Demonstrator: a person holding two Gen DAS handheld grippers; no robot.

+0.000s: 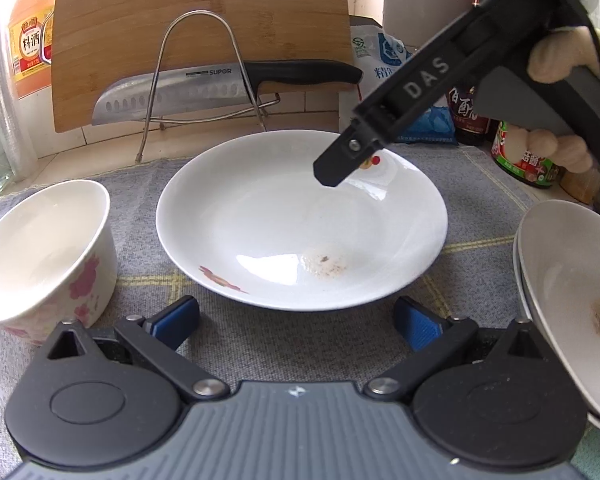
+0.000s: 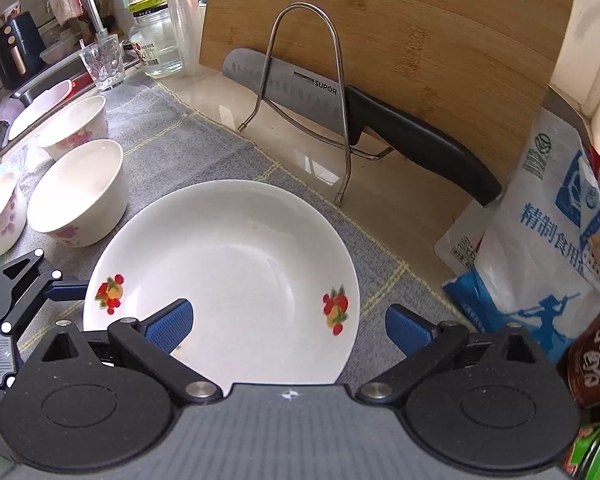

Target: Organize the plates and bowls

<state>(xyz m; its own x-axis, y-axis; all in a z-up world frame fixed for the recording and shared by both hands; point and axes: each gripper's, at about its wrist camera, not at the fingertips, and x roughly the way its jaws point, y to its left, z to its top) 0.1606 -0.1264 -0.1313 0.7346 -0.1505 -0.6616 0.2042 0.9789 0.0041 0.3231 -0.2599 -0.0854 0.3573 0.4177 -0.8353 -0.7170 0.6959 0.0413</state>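
A white plate with fruit prints sits on the grey cloth, a brown stain near its middle. My left gripper stands open just short of the plate's near rim, holding nothing. A gloved hand holds my right gripper over the plate's far rim. In the right wrist view, my right gripper is open; one finger is over the inside of the plate and the other is outside its rim. A white floral bowl stands to the left. Stacked stained plates lean at the right edge.
A bamboo cutting board and a knife rest in a wire rack behind the plate. A salt bag and sauce bottles stand at the right. More bowls, a glass, a jar and the sink lie to the left.
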